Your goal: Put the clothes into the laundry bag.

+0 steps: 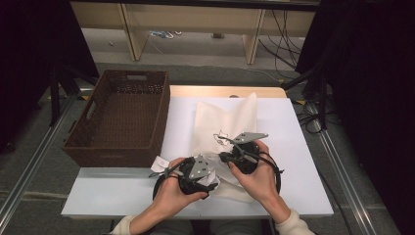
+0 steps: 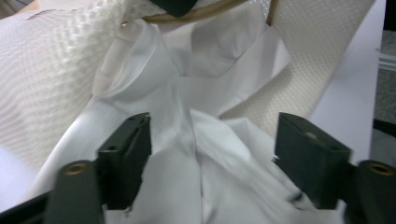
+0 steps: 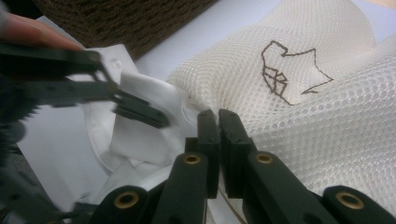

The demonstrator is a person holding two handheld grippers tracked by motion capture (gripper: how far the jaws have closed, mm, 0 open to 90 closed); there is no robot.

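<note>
Tongs: left gripper [image 2: 212, 154] spread over white shirt [image 2: 196, 140]; right gripper [image 3: 218, 122] pinching mesh laundry bag [image 3: 327, 116] edge beside it.

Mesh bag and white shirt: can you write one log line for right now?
left gripper: open over white shirt | right gripper: shut on mesh bag | basket: left

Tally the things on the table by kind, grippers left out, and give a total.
Brown woven wicker basket: 1
Cream mesh laundry bag with a dark stitched outline: 1
White cloth garment at the bag's mouth: 1
Total: 3
</note>
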